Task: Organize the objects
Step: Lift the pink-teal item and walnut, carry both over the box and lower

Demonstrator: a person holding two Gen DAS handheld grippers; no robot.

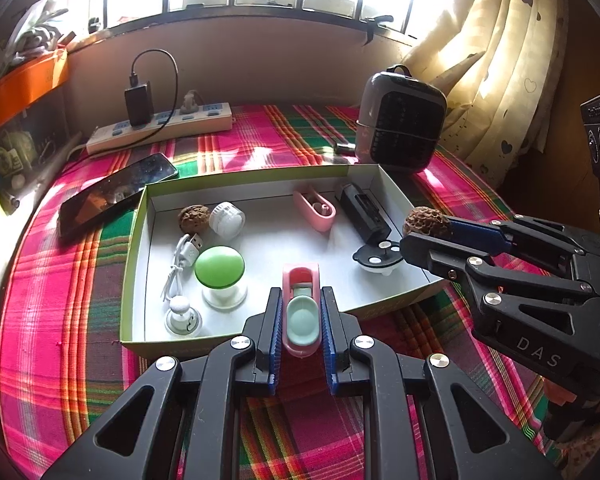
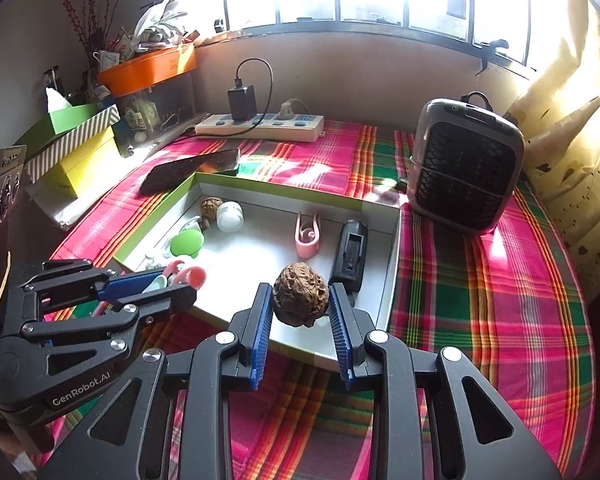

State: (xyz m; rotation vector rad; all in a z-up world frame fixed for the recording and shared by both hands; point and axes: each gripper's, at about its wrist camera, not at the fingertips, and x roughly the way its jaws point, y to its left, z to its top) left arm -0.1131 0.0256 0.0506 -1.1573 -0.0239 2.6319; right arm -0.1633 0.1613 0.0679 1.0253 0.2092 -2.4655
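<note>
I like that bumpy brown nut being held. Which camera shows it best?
The right wrist view. There the walnut sits big and centred between the right gripper's blue fingers, its wrinkled shell clear. The left wrist view shows it small and off to the side, partly hidden by the fingers.

A shallow open green cardboard box [image 1: 134, 240] is sitting on the pink plaid tablecloth [image 1: 60, 300]. A black phone [image 1: 112, 196] is leaning on its left rim, a white power strip [image 1: 160, 128] is lying behind, and a grey portable heater [image 1: 400, 120] is standing behind its right corner.
</note>
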